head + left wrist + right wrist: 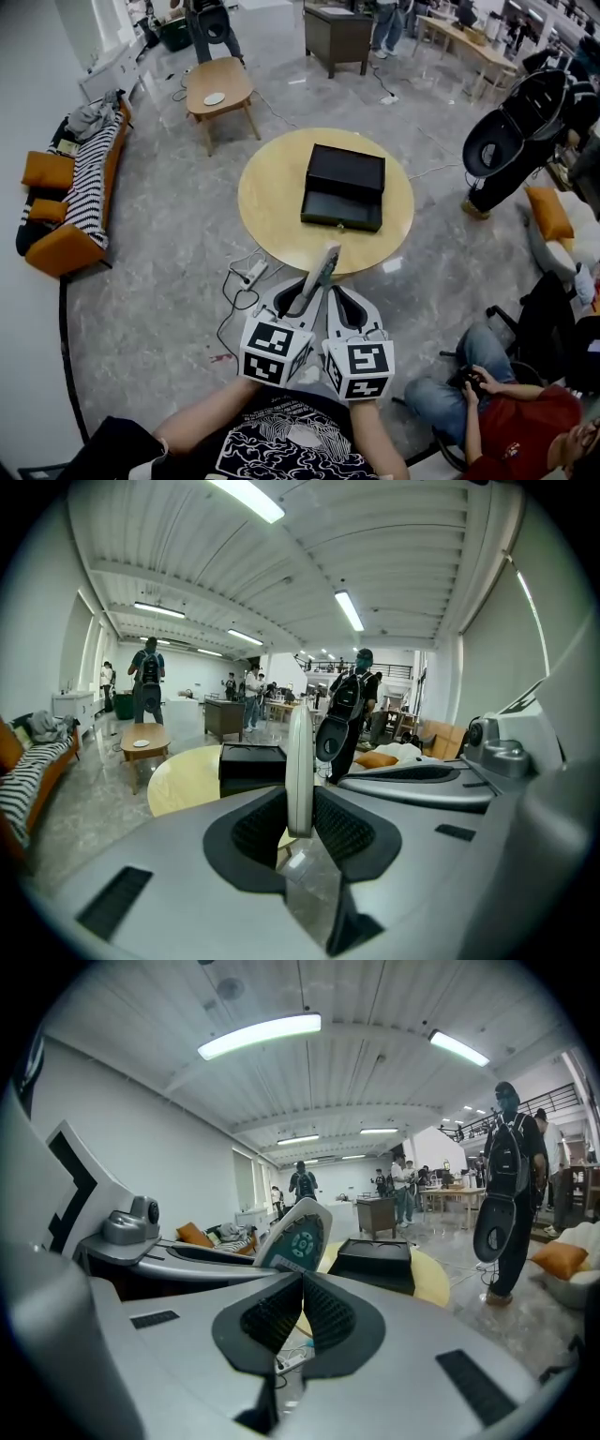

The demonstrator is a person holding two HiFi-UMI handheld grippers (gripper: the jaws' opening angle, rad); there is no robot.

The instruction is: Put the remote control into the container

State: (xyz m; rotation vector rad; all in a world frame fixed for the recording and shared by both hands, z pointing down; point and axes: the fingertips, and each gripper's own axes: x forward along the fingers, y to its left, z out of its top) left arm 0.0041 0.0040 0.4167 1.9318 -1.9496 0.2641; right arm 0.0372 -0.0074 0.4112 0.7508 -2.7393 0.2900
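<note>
The left gripper [298, 302] clamps the remote control [322, 266] upright, short of the table [270, 199]. The right gripper [343, 307] is clenched on nothing. The black container [343, 187] lies open on the table.

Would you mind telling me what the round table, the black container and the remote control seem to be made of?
Round table: probably wood or veneer, smooth pale-yellow top. Black container: matte black, board or plastic, hard to tell. Remote control: apparently plastic, white shell with teal button face.
</note>
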